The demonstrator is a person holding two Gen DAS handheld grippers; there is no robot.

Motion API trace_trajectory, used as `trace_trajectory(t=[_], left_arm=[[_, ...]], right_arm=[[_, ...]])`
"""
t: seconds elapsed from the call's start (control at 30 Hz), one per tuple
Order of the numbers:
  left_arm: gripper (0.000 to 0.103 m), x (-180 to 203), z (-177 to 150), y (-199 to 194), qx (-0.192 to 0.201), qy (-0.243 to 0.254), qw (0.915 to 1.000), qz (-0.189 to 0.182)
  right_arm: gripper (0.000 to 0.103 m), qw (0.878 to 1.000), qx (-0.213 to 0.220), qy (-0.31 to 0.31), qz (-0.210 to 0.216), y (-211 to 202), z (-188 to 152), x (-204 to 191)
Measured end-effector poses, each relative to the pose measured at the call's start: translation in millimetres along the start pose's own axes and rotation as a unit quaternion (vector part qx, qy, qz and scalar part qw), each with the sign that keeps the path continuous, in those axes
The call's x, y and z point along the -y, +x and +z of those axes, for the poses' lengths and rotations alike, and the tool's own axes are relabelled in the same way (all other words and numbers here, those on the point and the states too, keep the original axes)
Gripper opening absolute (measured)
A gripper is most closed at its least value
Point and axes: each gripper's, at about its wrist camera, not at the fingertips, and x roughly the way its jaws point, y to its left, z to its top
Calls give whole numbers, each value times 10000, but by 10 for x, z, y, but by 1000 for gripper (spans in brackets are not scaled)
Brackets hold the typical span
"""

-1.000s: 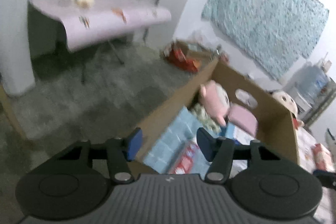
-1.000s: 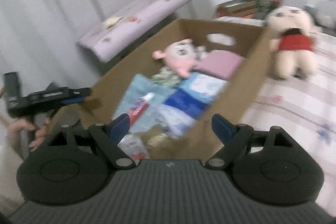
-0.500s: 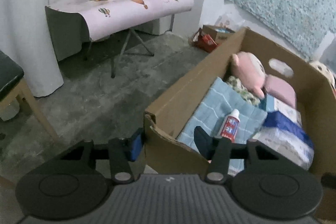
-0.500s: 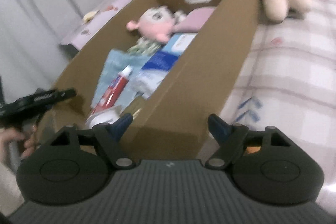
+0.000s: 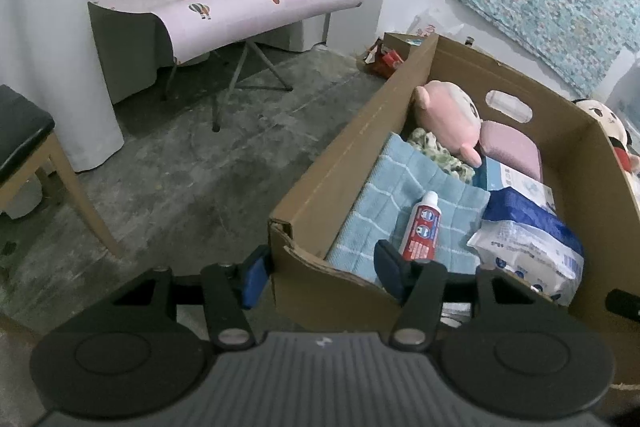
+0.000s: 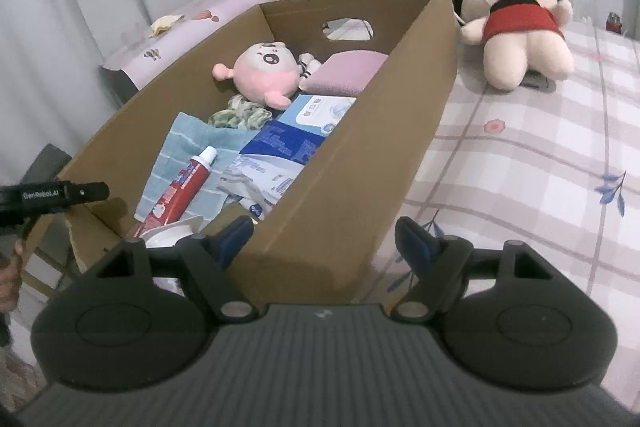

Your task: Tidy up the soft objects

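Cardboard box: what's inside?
Inside the cardboard box: pink plush, pink cushion, blue towel with a toothpaste tube on it, a patterned cloth, tissue packs, a white dish. Anything beneath is covered.

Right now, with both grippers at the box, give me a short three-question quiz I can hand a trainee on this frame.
1. True or false: the toothpaste tube lies on the blue towel inside the cardboard box.
2. Where is the doll in the red top? A) inside the box B) on the checked bedsheet outside the box C) on the floor
3. Fill in: the left gripper and the right gripper each straddle a near ____ of the box.

Key: 1 true; 2 B; 3 corner. Neither gripper's pads visibly press the cardboard.
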Motion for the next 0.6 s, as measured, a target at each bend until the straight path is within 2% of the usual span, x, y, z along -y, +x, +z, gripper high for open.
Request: trace_trajectory(t=[0.23, 0.33, 0.37, 0.4, 0.5, 0.53, 0.6], left_arm=[[59, 63, -42, -43, -104, 35, 9999, 6], [63, 50, -30, -62, -163, 305, 9993, -103], [60, 30, -1, -68, -147, 515, 9983, -220], [60, -8, 37, -88, -68, 555, 9980, -288], [56, -155, 185, -313, 463, 138, 9986, -195], [56, -132, 242, -413, 621, 240, 9974, -266], [56, 69, 347, -562, 668, 990, 9914, -535]], right_arm=[[78, 9997, 166, 10, -174, -40, 17, 61], [78, 9994, 171, -146, -258, -64, 42, 44], [79, 9992, 161, -213, -289, -62, 57, 31], [79, 9991, 146, -258, -310, -54, 73, 15], [79, 9979, 213, -439, -425, -57, 80, -26], [79, 9979, 231, -448, -418, -58, 76, -21], [79, 9986, 245, -348, -299, -46, 65, 17]])
